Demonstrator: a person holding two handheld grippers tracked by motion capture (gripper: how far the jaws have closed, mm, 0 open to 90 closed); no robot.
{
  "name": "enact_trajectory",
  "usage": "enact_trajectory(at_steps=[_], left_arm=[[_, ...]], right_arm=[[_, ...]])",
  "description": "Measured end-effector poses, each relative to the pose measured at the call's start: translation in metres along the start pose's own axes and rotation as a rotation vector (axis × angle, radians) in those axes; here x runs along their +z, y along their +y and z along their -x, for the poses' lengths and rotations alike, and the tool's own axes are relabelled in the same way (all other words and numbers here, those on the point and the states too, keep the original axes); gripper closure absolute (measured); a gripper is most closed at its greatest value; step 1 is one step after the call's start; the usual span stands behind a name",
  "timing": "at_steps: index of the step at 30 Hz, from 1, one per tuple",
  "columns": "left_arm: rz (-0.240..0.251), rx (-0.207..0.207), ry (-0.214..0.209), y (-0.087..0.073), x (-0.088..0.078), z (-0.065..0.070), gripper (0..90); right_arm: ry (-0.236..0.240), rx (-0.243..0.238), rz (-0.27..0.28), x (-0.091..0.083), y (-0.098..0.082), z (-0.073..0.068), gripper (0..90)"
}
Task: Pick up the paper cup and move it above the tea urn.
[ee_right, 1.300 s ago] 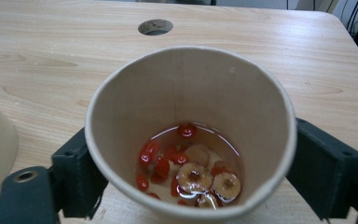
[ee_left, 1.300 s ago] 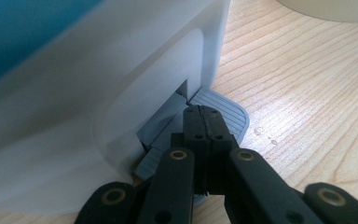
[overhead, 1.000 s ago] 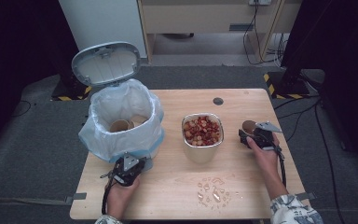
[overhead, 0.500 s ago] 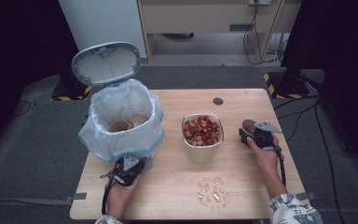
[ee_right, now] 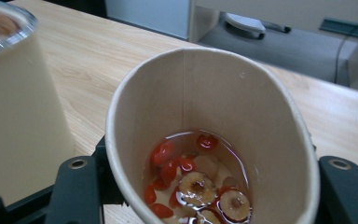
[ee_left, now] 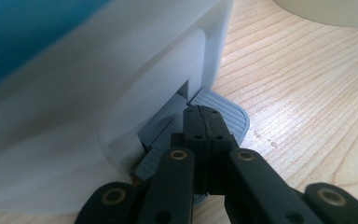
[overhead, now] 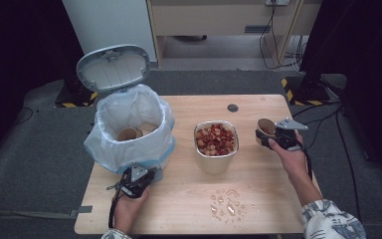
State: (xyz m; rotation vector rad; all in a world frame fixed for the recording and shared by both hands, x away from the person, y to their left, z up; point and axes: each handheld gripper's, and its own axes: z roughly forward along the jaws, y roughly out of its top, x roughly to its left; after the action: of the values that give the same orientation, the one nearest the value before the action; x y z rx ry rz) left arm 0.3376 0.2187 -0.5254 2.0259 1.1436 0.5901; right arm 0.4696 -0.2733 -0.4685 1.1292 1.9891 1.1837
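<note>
- A wooden bench (overhead: 258, 199) carries a pedal bin (overhead: 129, 134), a metal container (overhead: 216, 147) and a paper cup (overhead: 265, 128); the container serves as landmark.
- The right gripper (overhead: 277, 137), held in the person's right hand, is to the right of the container, near the bench's right edge.
- Its fingers have just been closing and now clasp the paper cup between them, squeezing its rim into an oval.
- The right gripper view looks into the cup (ee_right: 214, 140): a little liquid with red berries (ee_right: 165, 161) and sliced dried fruit (ee_right: 193, 186) at the bottom.
- The container, full of the same red and pale fruit, stands just left of the cup.
- The bin, lined with a pale bag, lid up, stands left of the container.
- The left gripper (overhead: 138, 178) is at the bin's foot; its fingers (ee_left: 205, 126) are closed tight together, holding nothing, tips resting on the grey pedal (ee_left: 223, 109).
- Small wet spots (overhead: 226, 201) lie on the bench in front of the container.
</note>
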Motion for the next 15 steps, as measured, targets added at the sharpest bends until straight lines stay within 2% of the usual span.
enact_trajectory(at_steps=[6, 8, 15], left_arm=[[-0.005, 0.006, 0.001, 0.000, 0.000, 0.000, 89.2], [-0.006, 0.008, 0.002, 0.000, 0.000, 0.000, 89.2], [-0.004, 0.003, 0.004, 0.001, 0.000, 0.001, 89.2]], right_arm=[[0.067, -0.055, 0.000, -0.010, 0.025, 0.004, 37.1], [0.085, -0.059, 0.005, -0.011, 0.033, 0.006, 37.2], [0.122, -0.109, -0.002, -0.007, 0.059, 0.006, 37.2]])
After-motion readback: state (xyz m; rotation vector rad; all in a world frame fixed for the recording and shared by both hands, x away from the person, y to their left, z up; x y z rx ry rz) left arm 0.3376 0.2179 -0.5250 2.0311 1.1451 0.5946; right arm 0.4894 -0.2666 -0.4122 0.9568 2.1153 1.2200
